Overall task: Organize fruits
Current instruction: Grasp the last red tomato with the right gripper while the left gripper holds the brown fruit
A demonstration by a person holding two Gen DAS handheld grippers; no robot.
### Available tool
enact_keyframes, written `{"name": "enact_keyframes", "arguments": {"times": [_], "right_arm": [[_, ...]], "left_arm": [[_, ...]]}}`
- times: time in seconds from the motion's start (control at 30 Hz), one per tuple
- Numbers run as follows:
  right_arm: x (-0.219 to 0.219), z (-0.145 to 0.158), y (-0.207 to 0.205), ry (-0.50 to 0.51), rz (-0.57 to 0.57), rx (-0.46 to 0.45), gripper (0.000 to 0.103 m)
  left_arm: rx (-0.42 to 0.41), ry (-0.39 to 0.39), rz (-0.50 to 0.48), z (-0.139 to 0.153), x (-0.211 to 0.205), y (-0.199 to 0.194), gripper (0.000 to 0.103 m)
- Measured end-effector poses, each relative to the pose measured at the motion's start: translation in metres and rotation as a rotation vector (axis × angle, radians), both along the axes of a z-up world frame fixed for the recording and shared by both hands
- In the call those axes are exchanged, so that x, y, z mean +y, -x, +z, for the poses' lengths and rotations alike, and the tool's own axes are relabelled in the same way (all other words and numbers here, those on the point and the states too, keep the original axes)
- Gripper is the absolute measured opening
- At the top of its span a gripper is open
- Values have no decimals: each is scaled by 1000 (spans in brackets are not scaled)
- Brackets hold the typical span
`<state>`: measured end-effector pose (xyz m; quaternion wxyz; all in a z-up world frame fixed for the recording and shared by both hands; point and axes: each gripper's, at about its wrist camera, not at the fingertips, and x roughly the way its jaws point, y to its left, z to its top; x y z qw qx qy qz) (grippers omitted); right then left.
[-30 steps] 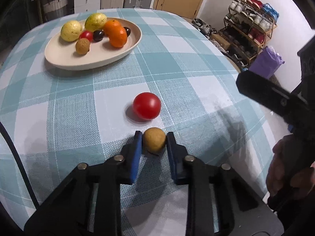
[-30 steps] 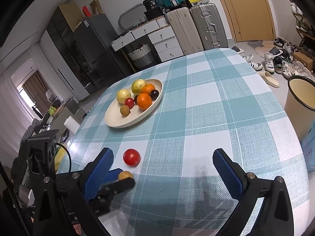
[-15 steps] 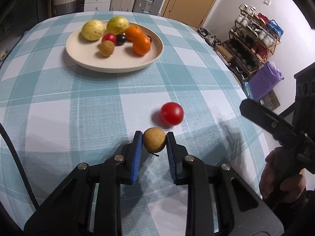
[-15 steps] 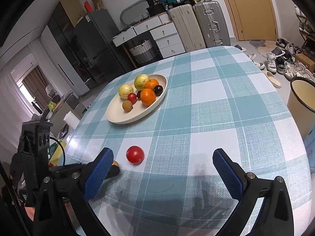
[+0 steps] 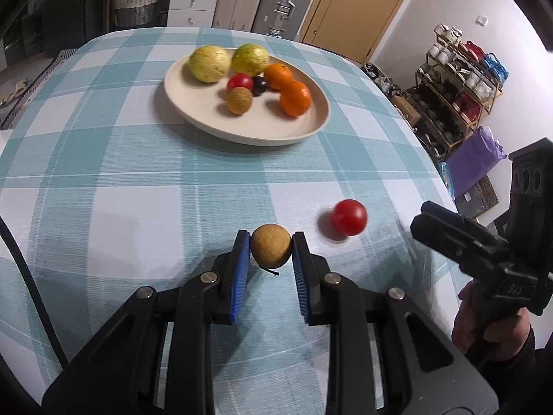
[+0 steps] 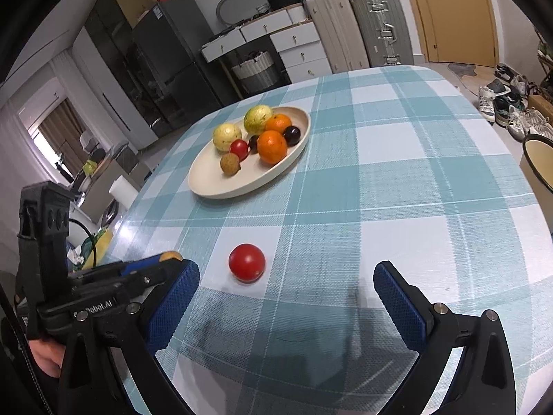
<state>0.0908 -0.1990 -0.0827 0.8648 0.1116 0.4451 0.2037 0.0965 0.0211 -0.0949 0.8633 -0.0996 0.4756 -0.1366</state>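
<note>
Checked teal cloth covers the round table (image 5: pixel 103 159). From the left wrist view the left gripper (image 5: pixel 270 247) clearly pinches a small brown round fruit (image 5: pixel 270 246) between its blue pads, lifted a little above the cloth; the right wrist view shows only an edge of that fruit behind the fingers. The right gripper (image 6: pixel 286 283) has its jaws spread wide and holds nothing. A red tomato (image 6: pixel 246 263) lies alone on the cloth, just ahead of them. Bare cloth stretches from it to the cream plate (image 5: pixel 193 112), which holds guavas, oranges and small fruits. Suitcases (image 6: pixel 376 27) and a shoe rack (image 5: pixel 459 79) stand beyond the table edge.
</note>
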Motion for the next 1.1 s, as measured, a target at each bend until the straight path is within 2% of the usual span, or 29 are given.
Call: {"name": "enact_keyframes", "arguments": {"times": [0.37, 0.43, 0.5, 0.57, 0.63, 0.73, 0.8, 0.83, 0.97, 1.1], "right_arm": [[39, -8, -11, 62, 69, 3, 102], [45, -9, -12, 76, 78, -1, 98], [52, -10, -13, 100, 84, 0, 84], [57, -11, -13, 110, 93, 2, 82], [61, -13, -13, 115, 96, -1, 75], [65, -16, -14, 121, 108, 9, 60], [67, -20, -17, 121, 113, 39, 36], [66, -22, -18, 127, 102, 45, 31], [61, -24, -20, 66, 98, 63, 31], [58, -23, -19, 48, 95, 58, 31]], "left_arm": [[-12, 12, 26, 4, 22, -2, 22], [-15, 15, 33, 5, 25, -2, 22], [-16, 13, 39, 5, 28, -2, 22], [-14, 15, 47, 4, 30, -2, 22], [-12, 18, 50, 3, 33, -2, 22], [-8, 18, 57, 2, 36, -2, 22], [-5, 14, 63, 1, 38, -3, 22], [-4, 11, 67, 0, 38, -3, 22], [2, 3, 78, -1, 41, -4, 22], [-3, -2, 84, 1, 41, -5, 22]]}}
